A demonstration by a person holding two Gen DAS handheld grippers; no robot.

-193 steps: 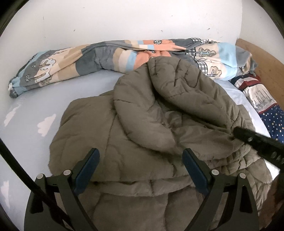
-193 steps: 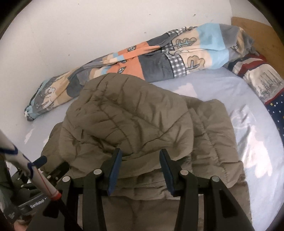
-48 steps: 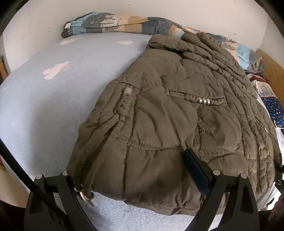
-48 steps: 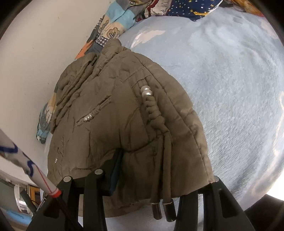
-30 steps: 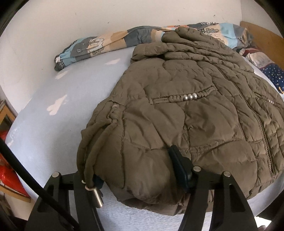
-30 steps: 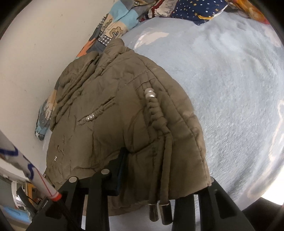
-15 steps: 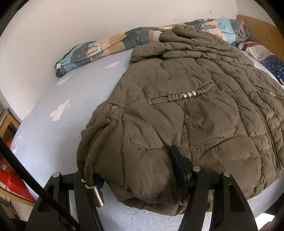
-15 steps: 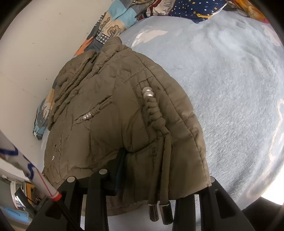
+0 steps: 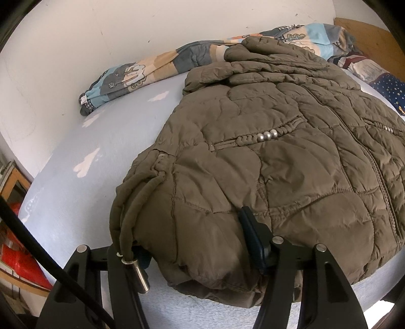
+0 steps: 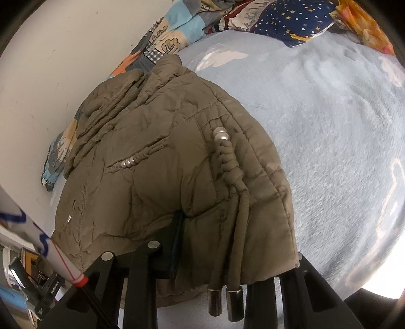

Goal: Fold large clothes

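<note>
An olive quilted puffer jacket (image 9: 291, 157) lies spread on the light blue bed (image 9: 83, 202), zip side up. My left gripper (image 9: 197, 243) is shut on the jacket's near hem corner, with a drawcord and metal tip (image 9: 140, 273) hanging over its left finger. My right gripper (image 10: 227, 243) is shut on the jacket's (image 10: 157, 162) other hem corner; two cord ends with metal tips (image 10: 225, 303) dangle in front. The right finger of that gripper is hidden under the cloth.
A patchwork duvet (image 9: 157, 65) is bunched along the white wall. Star-print and striped pillows (image 10: 291, 22) lie at the head of the bed. A wooden headboard (image 9: 364, 33) stands at the far right. A red box and shelf (image 9: 15, 255) sit beside the bed.
Since 6.4 s ago the bunched jacket has been spread flat and both grippers closed on its hem corners. In the last second both grippers have hardly moved.
</note>
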